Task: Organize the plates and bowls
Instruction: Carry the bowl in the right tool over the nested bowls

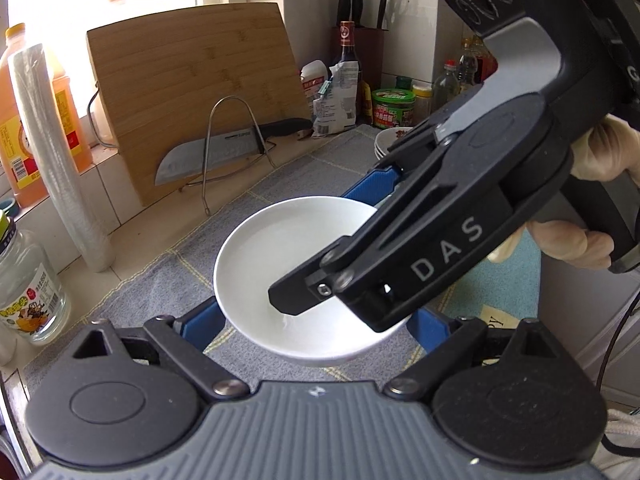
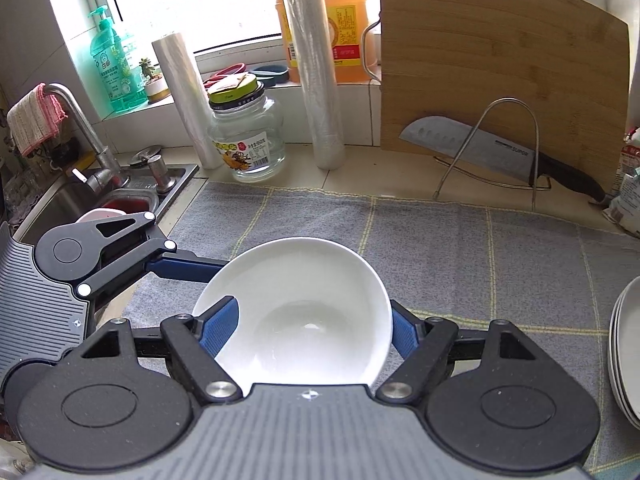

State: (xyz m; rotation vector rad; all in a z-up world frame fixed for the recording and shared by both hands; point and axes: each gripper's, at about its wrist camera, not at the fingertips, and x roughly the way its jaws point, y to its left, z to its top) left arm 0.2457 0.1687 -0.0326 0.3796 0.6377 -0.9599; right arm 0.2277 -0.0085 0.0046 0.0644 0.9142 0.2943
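While the right gripper (image 2: pixel 308 332) clamps the white bowl's (image 2: pixel 304 300) wall, one pad inside, the left gripper (image 1: pixel 316 324) straddles it, fingers apart. Stacked plates (image 2: pixel 628 360) lie to its right.

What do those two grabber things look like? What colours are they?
Each tool is mostly black, with round black discs, silver bolts and a ribbed grey plate at the back. The fingers are bright blue with bumpy pads. The right tool has white letters "DAS" along its arm and a dark cable hanging beside it. The hand holding it wears a pale glove. The left tool has white dots on its joints.
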